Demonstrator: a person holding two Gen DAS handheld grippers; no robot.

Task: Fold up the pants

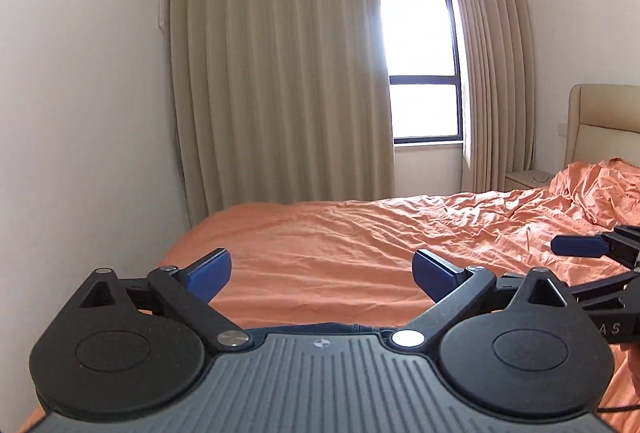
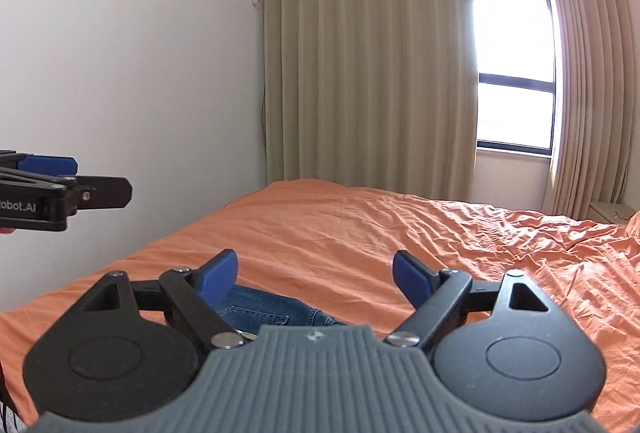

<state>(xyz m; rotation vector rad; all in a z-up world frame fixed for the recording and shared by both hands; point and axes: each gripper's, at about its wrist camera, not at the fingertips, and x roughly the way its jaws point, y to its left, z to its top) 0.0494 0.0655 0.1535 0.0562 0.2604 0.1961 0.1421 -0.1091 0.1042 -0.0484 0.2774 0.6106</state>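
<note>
Both my grippers, left gripper and right gripper, gape wide, holding nothing. Jeans lie low on the orange bed beneath them: soft, weighty denim, best pinched at the waistband. Left view shows only a sliver of them

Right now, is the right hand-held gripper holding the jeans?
No, the right hand-held gripper is open and empty, with the jeans lying on the orange bedsheet below.

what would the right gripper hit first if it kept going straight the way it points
Probably the orange bedsheet: the open right gripper aims slightly downward over it, nothing between. Depth is unclear.
</note>
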